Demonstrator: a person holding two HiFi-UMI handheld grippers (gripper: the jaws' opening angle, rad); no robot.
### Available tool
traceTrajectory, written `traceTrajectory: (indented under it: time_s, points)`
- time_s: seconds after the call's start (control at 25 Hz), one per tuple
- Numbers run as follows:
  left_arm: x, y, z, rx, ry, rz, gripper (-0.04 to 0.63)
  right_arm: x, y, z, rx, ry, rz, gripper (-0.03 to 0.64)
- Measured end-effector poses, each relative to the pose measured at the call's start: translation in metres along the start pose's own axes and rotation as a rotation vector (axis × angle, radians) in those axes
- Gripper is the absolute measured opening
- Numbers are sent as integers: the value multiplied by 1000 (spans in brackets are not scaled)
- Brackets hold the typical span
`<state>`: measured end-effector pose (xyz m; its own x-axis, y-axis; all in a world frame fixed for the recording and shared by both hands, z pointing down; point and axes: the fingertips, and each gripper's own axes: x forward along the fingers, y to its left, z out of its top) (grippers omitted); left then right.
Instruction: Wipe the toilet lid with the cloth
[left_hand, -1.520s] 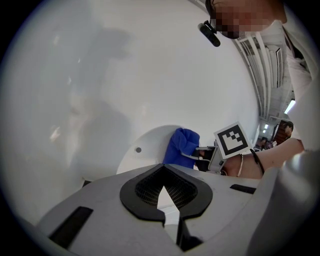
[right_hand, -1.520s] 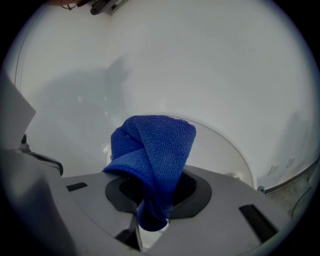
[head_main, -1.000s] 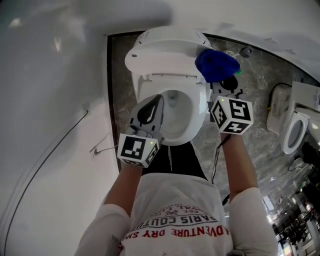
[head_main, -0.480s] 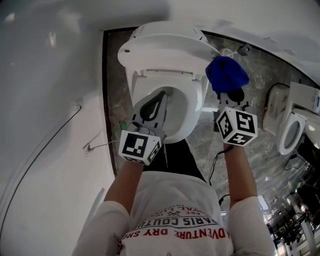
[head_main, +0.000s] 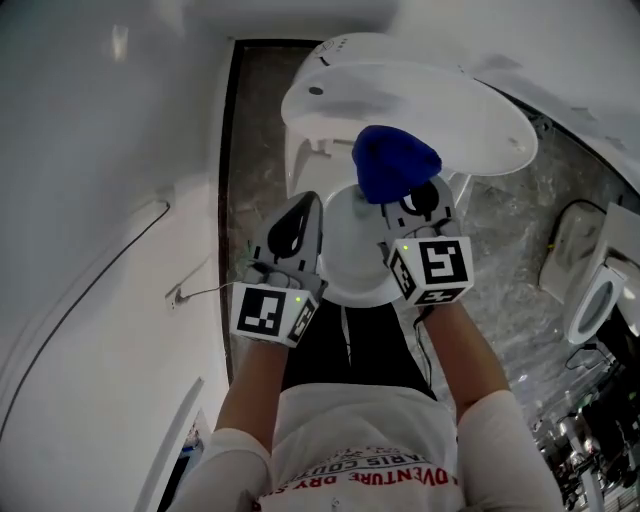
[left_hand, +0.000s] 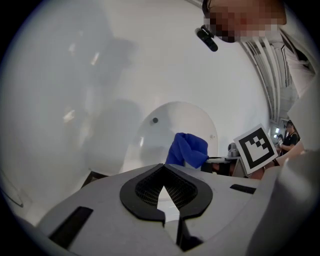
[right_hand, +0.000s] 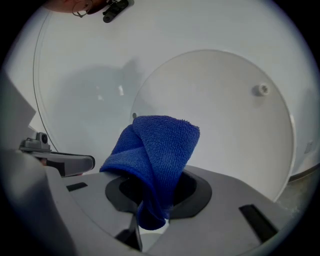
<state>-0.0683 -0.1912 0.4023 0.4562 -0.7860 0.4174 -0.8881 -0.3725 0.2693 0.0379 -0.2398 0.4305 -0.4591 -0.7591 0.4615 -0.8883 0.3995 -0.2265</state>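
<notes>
head view: the toilet lid (head_main: 430, 110) is a smooth, glossy white oval, tipped up above the rounded white bowl (head_main: 350, 275); the floor (head_main: 255, 150) is grey veined stone and the wall (head_main: 100, 250) plain white with a thin cable (head_main: 95, 300) curving along it; the blue cloth (head_main: 395, 165) is a soft bunched lump in front of the lid's inner face, pinched by the right gripper (head_main: 418, 200); the left gripper (head_main: 295, 228) hangs over the bowl's left rim, its grey jaws brought to a point.

left gripper view: the left gripper (left_hand: 165, 192) has matt grey jaws lined with black ribbed pads; they meet at the tips with only a small bright gap between the pads and nothing held; beyond them is the lid (left_hand: 172, 125), round and shiny with 1 small dark stud, and the cloth (left_hand: 187, 149) beside the other gripper's black-and-white marker cube (left_hand: 256, 147).

right gripper view: the right gripper (right_hand: 150, 202) is clamped on the cloth (right_hand: 155, 155), a looped, terry-like fabric folded over itself and standing up out of the pads; the lid (right_hand: 230, 130) fills the background just behind it; whether cloth and lid touch cannot be told.
</notes>
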Motion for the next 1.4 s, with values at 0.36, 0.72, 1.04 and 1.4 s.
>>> traceTrajectory:
  time_s: [0.36,0.72,1.04,1.4]
  points:
    - [-18,65,-34,-50,-3,49,8,85,81,-2,-29,-76,150,87]
    - [-11,64,-28,-27,4,3,8,99,58,3,-44,-81,77,87]
    - [6,36,-27,4,21,-52,6,79,8,0,-45,-66,11,87]
    - [29,-3,-34,7,36,-110,8,36,-56,-7,-28,-46,-102,87]
